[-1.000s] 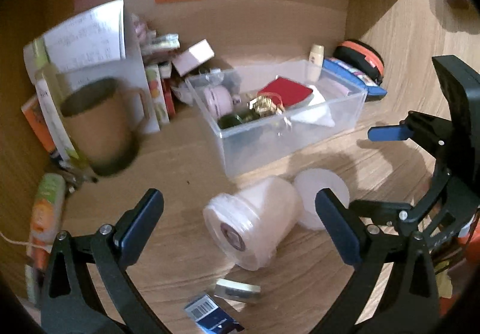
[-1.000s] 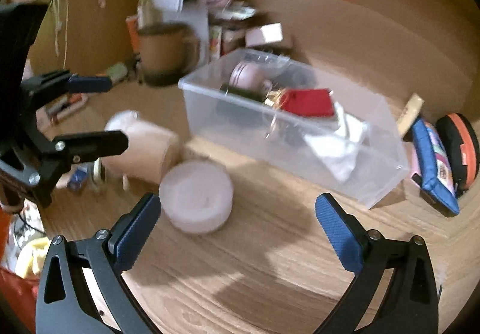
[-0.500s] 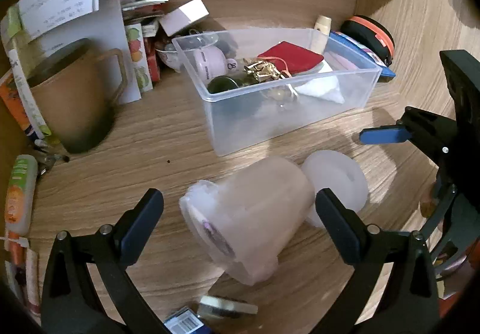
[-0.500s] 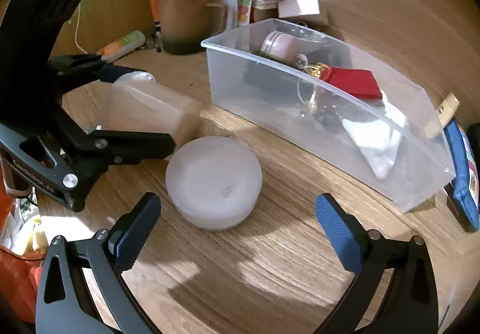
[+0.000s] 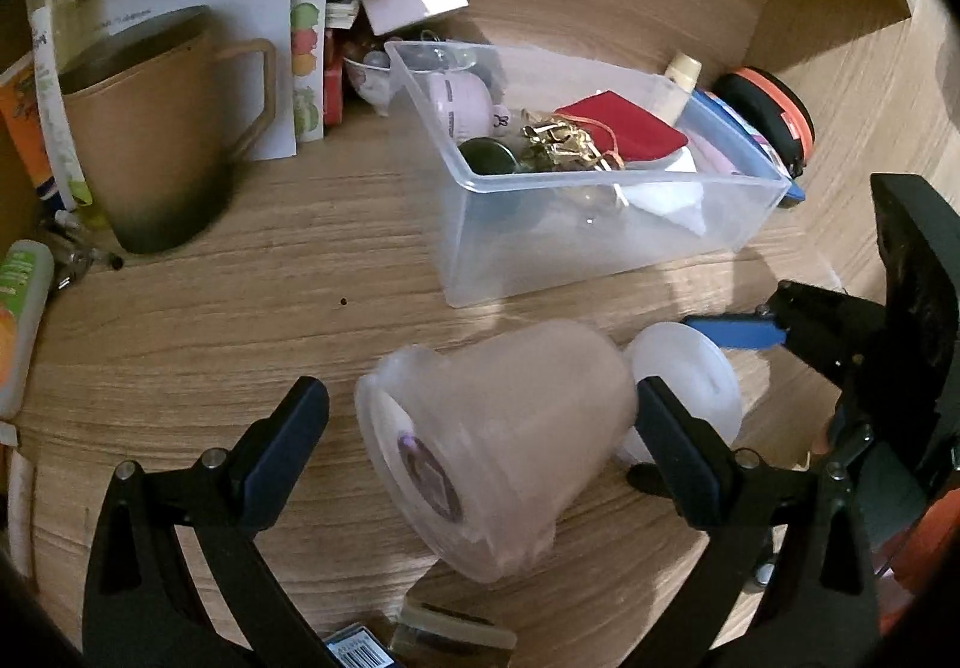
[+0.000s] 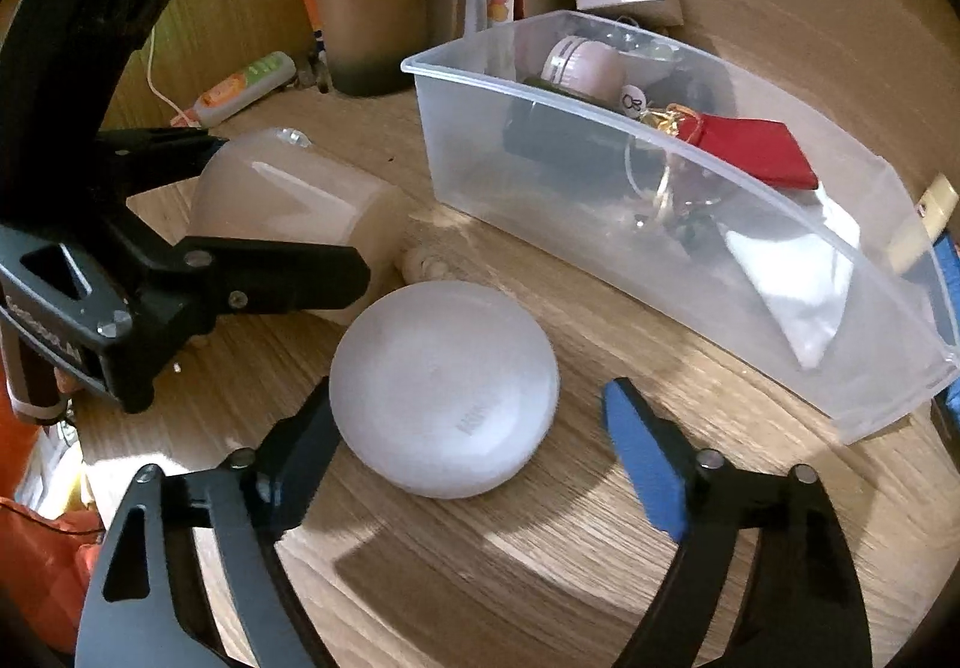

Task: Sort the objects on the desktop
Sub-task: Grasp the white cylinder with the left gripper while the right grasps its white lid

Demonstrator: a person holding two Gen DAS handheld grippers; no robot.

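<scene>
- Bench (image 5: 252,308): light oak-brown, streaked wood grain.
- Storage bin (image 5: 600,242): clear, colourless plastic.
- Pouch (image 5: 624,125) in bin: bright red, with gold cord (image 5: 558,140).
- Small jar (image 5: 459,104) in bin: pale pink.
- Tipped container (image 5: 498,440): frosted, milky pink-white; dark round label on its base.
- Round lid (image 6: 444,392): frosted white.
- Mug (image 5: 144,140): tan, shading to dark olive at the foot.
- Tube (image 6: 246,89): white with orange and green print.
- Round case (image 5: 774,110): black with orange band.
- Carton (image 5: 307,68): white, printed with green, orange and red fruit.
- Left tongs (image 5: 480,440): black frame, dark blue pads.
- Right tongs (image 6: 468,458): black frame, blue pads.
</scene>
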